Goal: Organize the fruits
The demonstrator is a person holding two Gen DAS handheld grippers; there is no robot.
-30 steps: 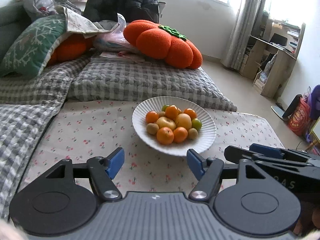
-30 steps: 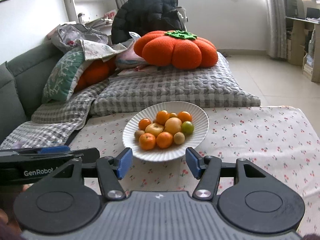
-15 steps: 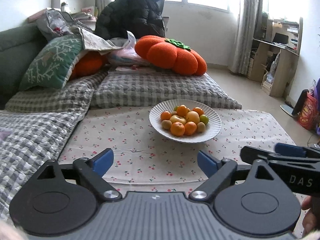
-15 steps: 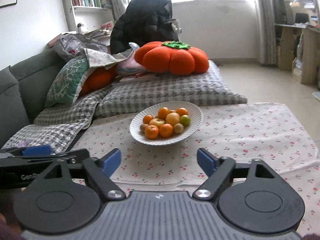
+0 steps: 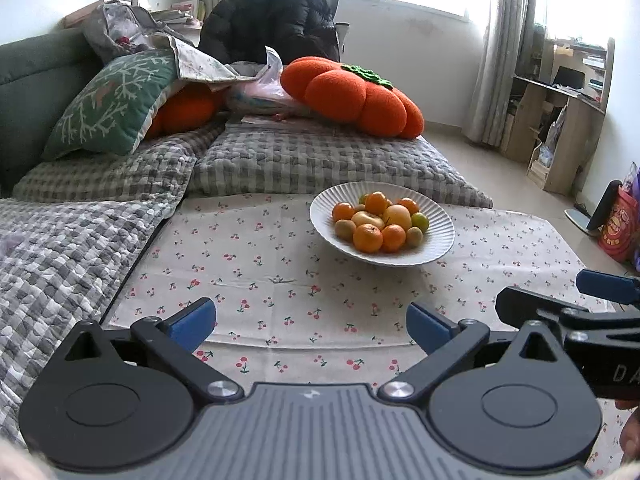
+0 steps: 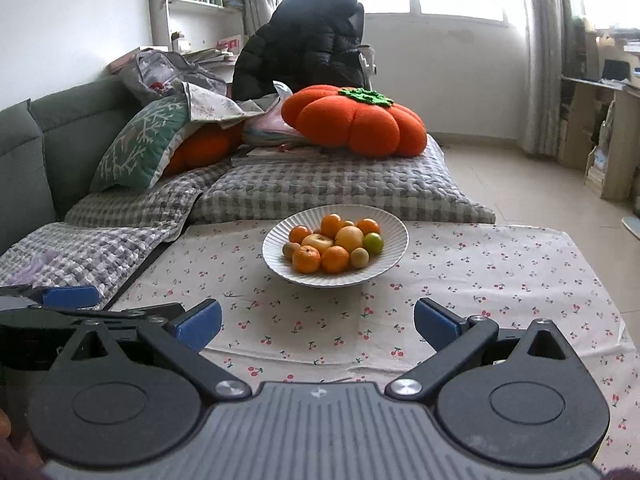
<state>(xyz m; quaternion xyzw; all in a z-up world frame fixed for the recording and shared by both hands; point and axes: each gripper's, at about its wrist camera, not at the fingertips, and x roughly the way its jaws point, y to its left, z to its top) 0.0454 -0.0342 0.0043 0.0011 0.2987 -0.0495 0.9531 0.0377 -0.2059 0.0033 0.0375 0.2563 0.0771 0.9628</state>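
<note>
On my far left I see the green sofa (image 6: 48,152) with a green patterned cushion (image 5: 116,100) leaning on it, and a grey checked blanket (image 5: 72,240) spread below. My left gripper (image 5: 308,326) hangs above the near edge of the cherry-print cloth (image 5: 260,264), its blue pads wide apart and holding nothing. Further right and farther off, the white ribbed plate (image 5: 436,248) sits on that cloth, near its back edge, well apart from both tools. The fruit (image 5: 380,224) is piled in the middle of the plate: several oranges, a yellowish apple, a few small brownish-green ones and one green one at the right. Behind the plate lies a big orange pumpkin pillow (image 6: 352,124) on the grey quilt. My right gripper (image 6: 318,322) hovers just beside the left one, also spread open and empty.
</note>
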